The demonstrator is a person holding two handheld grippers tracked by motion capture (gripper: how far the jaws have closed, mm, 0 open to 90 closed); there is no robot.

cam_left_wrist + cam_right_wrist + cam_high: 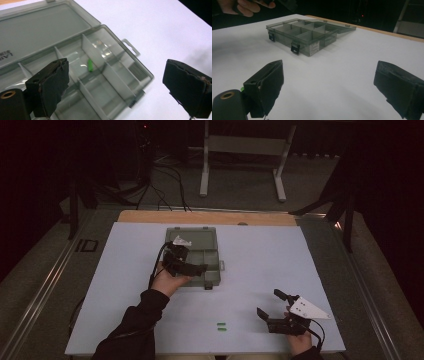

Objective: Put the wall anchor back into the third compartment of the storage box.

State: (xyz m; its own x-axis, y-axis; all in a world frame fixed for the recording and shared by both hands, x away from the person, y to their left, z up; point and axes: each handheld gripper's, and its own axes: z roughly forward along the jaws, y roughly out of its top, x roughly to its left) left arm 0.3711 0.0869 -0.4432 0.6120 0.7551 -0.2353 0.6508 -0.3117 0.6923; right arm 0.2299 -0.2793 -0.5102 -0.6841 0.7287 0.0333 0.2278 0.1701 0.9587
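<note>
I'm holding my left gripper (115, 85) spread and empty over the box (117, 82), since a green piece (90, 65) lies inside; my right gripper (327, 90) is waiting spread.

Lid of the organizer box (37, 27): upside-down print, only "LAB" and part of a second line legible; the white front sticker (314, 47) is unreadable.

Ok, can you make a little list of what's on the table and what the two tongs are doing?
box: clear grey organizer box, lid flat open
inside box: one green piece in a compartment
on table: two green pieces on the white mat
left tongs: open, nothing between them, above the box
right tongs: open, nothing between them, over the mat, apart from the box
</note>
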